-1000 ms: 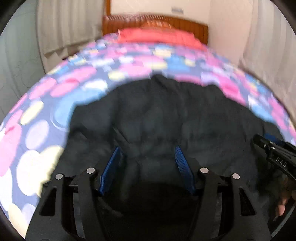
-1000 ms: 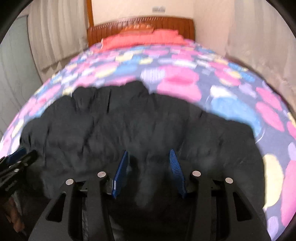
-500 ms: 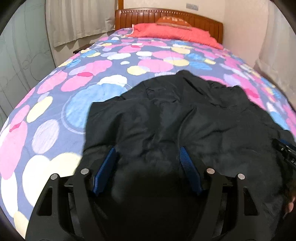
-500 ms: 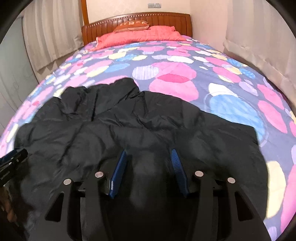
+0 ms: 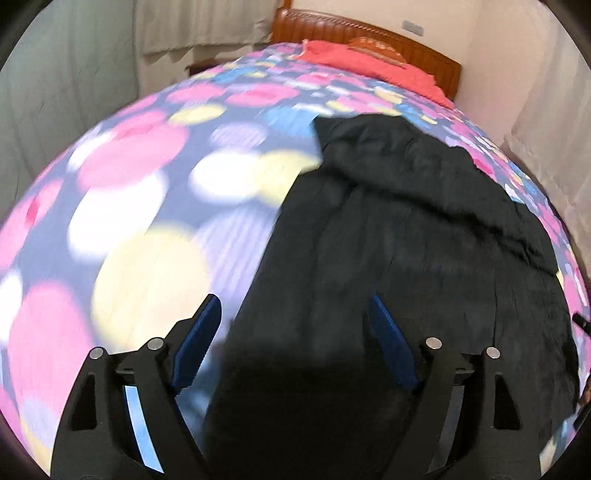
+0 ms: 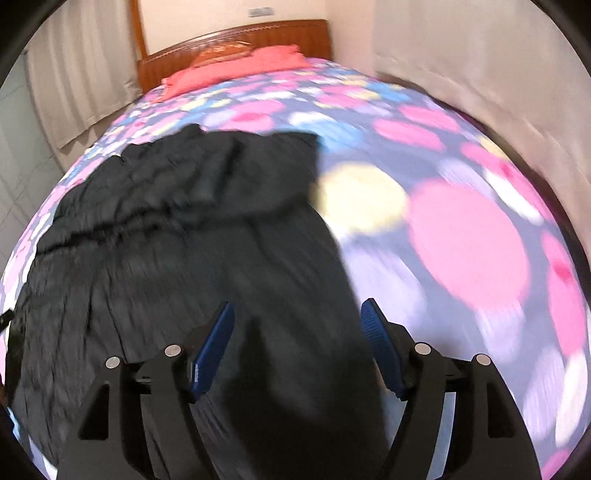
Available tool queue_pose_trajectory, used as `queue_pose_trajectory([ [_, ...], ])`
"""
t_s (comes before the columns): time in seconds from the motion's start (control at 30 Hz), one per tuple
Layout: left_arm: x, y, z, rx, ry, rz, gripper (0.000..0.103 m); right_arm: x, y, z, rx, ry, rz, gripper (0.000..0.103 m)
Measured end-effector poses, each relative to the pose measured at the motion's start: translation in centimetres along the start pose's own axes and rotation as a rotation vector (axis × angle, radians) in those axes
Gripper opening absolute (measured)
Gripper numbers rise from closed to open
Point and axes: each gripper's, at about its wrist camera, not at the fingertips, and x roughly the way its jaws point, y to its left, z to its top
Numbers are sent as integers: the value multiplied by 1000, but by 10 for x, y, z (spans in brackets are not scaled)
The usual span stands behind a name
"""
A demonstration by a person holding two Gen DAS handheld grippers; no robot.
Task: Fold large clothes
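Note:
A large black garment [image 5: 406, 240] lies spread on the bed; it also shows in the right wrist view [image 6: 184, 240]. My left gripper [image 5: 291, 314] is open, its blue pads astride the garment's near left edge. My right gripper [image 6: 297, 317] is open over the garment's near right edge. Neither holds cloth. Both views are blurred by motion.
The bedspread [image 5: 140, 206] is blue-grey with pink, yellow and white circles, also in the right wrist view [image 6: 461, 236]. Red pillows [image 5: 369, 66] and a wooden headboard [image 6: 258, 33] stand at the far end. Curtains [image 6: 74, 74] hang at the sides.
Both grippers have swung apart: the left toward the garment's left edge, the right toward its right edge. Both jaws stay open.

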Motion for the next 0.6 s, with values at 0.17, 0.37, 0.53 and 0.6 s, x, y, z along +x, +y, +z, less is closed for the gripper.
queue_pose_trajectory([
  [0.17,-19,23,-49,-78,65,-42,85,-16,-36,-51,73,43,-11,75],
  [0.37,-33,27,-78,-115,64,-122,85,-21,-52,-88,180,84,84,75],
  [0.53,-36,22,-84,-141,52,-134,78,-22,-41,-103,190,95,157,71],
  [0.6,-36,19,-86,-134,47,-107,71,-24,-34,-108,178,85,155,59],
])
